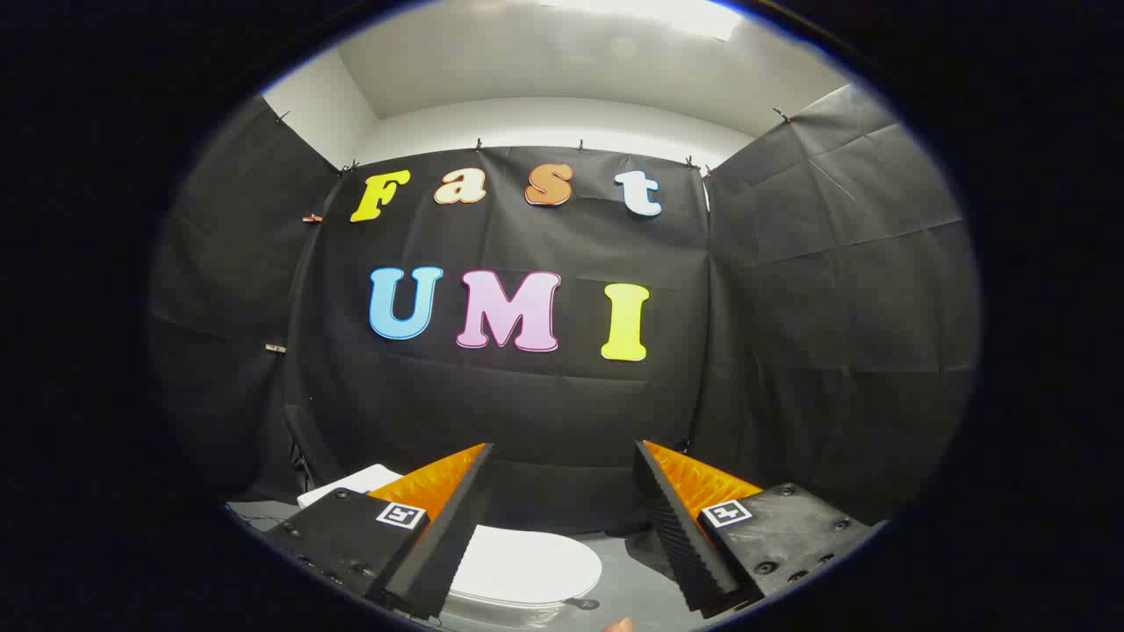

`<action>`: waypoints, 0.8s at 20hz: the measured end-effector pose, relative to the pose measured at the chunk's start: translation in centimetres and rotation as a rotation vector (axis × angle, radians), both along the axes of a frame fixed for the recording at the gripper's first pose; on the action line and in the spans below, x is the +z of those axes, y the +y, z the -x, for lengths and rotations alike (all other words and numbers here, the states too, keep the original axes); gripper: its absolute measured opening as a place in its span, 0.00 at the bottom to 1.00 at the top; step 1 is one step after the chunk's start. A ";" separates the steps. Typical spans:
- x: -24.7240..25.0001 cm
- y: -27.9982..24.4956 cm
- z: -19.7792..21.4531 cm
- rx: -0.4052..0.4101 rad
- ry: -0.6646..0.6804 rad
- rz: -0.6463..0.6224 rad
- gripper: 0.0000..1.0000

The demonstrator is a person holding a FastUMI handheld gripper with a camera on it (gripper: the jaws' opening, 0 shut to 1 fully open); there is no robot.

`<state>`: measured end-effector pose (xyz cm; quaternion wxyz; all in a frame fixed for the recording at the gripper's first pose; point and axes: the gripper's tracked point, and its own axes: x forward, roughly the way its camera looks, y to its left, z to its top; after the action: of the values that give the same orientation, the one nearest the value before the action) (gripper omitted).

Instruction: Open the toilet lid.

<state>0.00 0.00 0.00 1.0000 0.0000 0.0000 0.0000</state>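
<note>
Gripper view: I am holding the gripper (562, 456) wide open, gripping nothing, above the closed lid (525, 566) lying at six o'clock.

Booth hung with black cloth (544, 404) on three sides.
Creased and clipped along the top edge, meeting at two corners; above it, white wall (562, 123) and white ceiling (527, 61) with a bright light panel (676, 13); below, grey floor (632, 584).

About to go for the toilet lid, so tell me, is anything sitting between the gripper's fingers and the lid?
Nothing. In the gripper view the open gripper hovers above the closed white toilet lid, with only bare air between them.
</note>
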 end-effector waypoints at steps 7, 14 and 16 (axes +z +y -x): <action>-0.4 0.5 -0.4 0.005 -0.012 -0.005 0.98; -1.5 1.0 -0.7 0.013 0.002 0.017 0.98; -1.9 1.0 -0.9 0.010 0.006 0.011 0.98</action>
<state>0.89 1.02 -1.88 1.0000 -0.0053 0.0029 0.0048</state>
